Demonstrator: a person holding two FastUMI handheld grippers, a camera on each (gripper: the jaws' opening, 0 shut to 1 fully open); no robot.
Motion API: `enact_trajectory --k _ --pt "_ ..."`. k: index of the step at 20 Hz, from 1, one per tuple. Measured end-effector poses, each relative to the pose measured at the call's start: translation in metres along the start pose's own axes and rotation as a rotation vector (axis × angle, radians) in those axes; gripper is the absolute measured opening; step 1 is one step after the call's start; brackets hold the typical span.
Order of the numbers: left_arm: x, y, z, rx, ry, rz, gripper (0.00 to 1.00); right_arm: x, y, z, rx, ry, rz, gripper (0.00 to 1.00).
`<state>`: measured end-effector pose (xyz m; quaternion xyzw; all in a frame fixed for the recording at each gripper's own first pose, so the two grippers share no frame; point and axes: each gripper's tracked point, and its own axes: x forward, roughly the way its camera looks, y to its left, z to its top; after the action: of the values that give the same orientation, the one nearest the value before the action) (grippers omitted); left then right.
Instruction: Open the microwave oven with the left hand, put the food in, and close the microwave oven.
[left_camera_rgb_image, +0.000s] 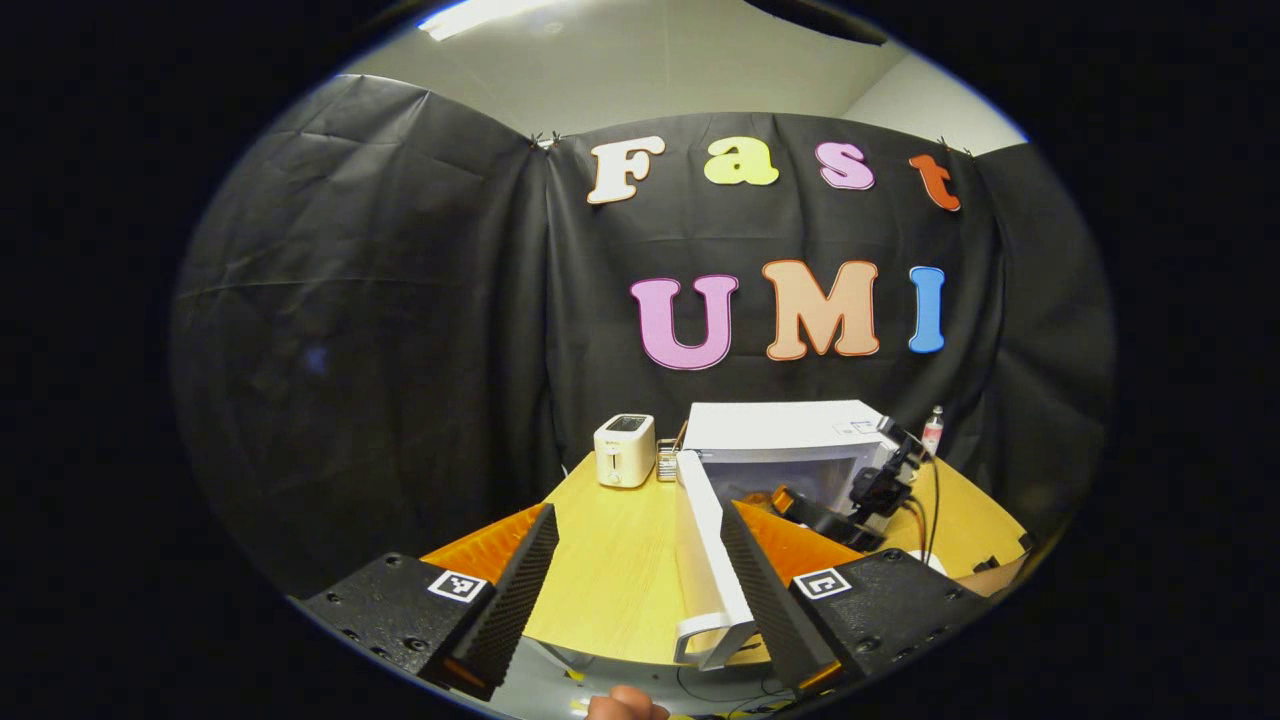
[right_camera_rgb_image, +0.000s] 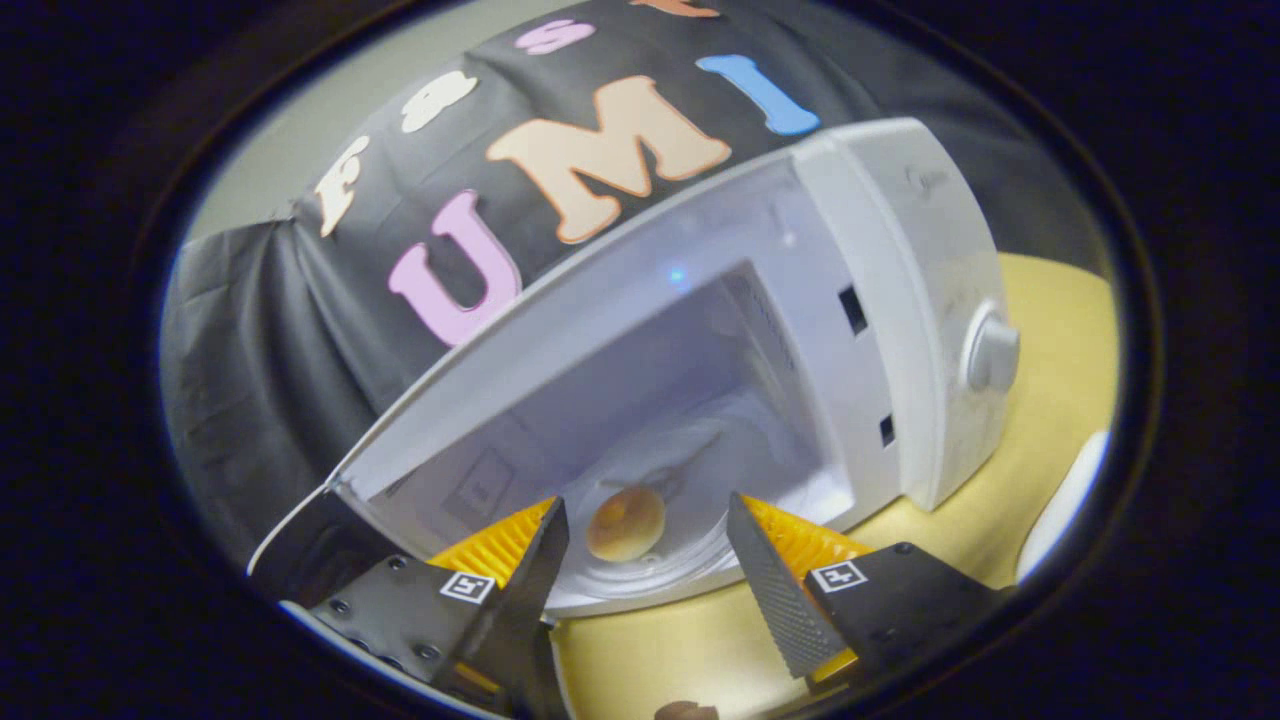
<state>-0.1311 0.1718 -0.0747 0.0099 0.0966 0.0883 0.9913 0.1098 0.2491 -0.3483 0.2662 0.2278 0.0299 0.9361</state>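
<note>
Microwave (left_camera_rgb_image: 790, 440) stands at the bench's (left_camera_rgb_image: 610, 560) far edge with its door (left_camera_rgb_image: 705, 550) swung wide and food (right_camera_rgb_image: 625, 523) on the turntable, both grippers' (left_camera_rgb_image: 640, 590) (right_camera_rgb_image: 645, 570) jaws spread empty, leaving the door to shut.

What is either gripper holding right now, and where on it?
Nothing. The left gripper and right gripper are both open; the food sits inside the microwave.

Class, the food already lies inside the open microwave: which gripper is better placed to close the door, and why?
Left. The left gripper is open with the swung-out door right between its fingers. The right gripper is open facing the cavity, where the food lies on the turntable.
</note>
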Motion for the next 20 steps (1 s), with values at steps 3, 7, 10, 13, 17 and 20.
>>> enact_trajectory --k 3,7,10,13,17,20 --pt "0.002 0.0 -0.021 -0.026 0.037 -0.041 0.96 -0.035 -0.012 0.025 -0.173 -0.013 0.053 0.98" --pt "0.011 0.017 -0.049 -0.041 0.077 -0.013 0.84 -0.083 -0.027 0.077 -0.319 -0.079 0.09 0.89" --pt "0.021 0.031 -0.082 -0.018 0.152 0.021 0.59 -0.114 -0.019 0.129 -0.376 -0.156 0.102 0.89" --pt "0.028 0.042 -0.135 0.055 0.298 0.022 0.26 -0.138 -0.007 0.185 -0.386 -0.241 0.105 0.89" --pt "0.036 0.04 -0.172 -0.058 0.403 0.023 0.0 -0.167 -0.006 0.24 -0.446 -0.319 0.079 0.98" --pt "0.046 0.025 -0.188 -0.137 0.408 -0.014 0.0 -0.189 -0.01 0.272 -0.485 -0.37 0.068 0.98"
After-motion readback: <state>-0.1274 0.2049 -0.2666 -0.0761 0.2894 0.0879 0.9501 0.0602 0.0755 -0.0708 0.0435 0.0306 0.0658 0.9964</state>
